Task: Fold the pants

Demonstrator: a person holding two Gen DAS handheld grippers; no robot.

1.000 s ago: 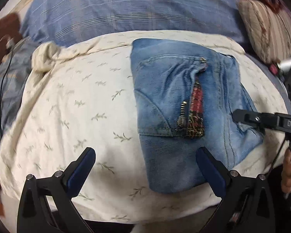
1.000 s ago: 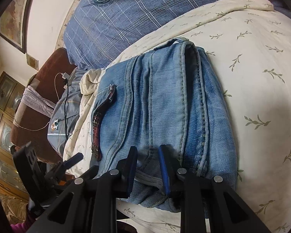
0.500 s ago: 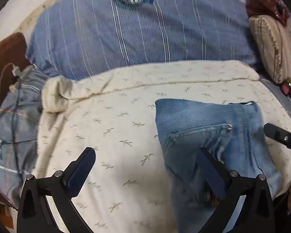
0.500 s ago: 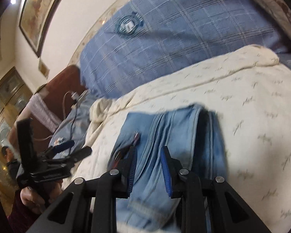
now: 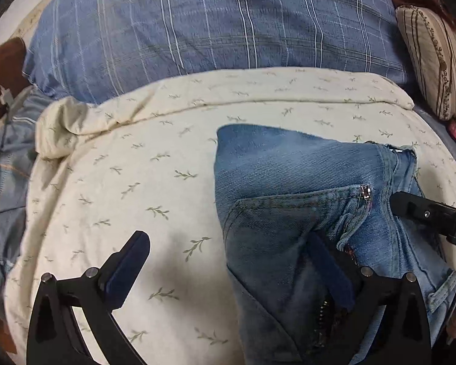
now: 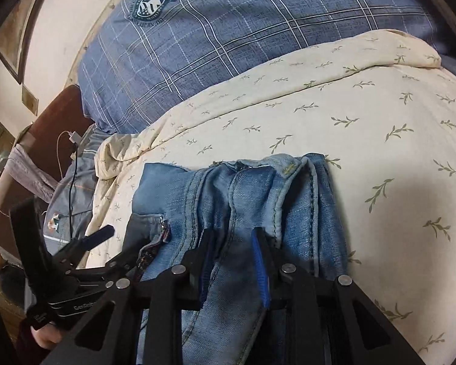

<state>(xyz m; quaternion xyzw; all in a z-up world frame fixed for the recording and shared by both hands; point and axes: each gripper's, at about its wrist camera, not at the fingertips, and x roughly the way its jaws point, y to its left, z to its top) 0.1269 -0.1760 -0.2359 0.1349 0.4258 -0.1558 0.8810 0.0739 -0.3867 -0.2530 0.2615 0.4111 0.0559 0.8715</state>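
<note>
The pants (image 5: 304, 188) are faded light blue denim. Under them, the sheet (image 5: 136, 182) is cream with small green sprigs. Behind the sheet, the pillow (image 5: 212, 24) is blue with white checks.

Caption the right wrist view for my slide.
Right gripper pinches folded blue jeans lying on a leaf-print cream sheet; open left gripper alongside.

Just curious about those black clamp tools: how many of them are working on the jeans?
2. The left gripper is wide open at the jeans' left edge; the right gripper has denim between its narrow jaws near the seams. Others may be out of view.
</note>
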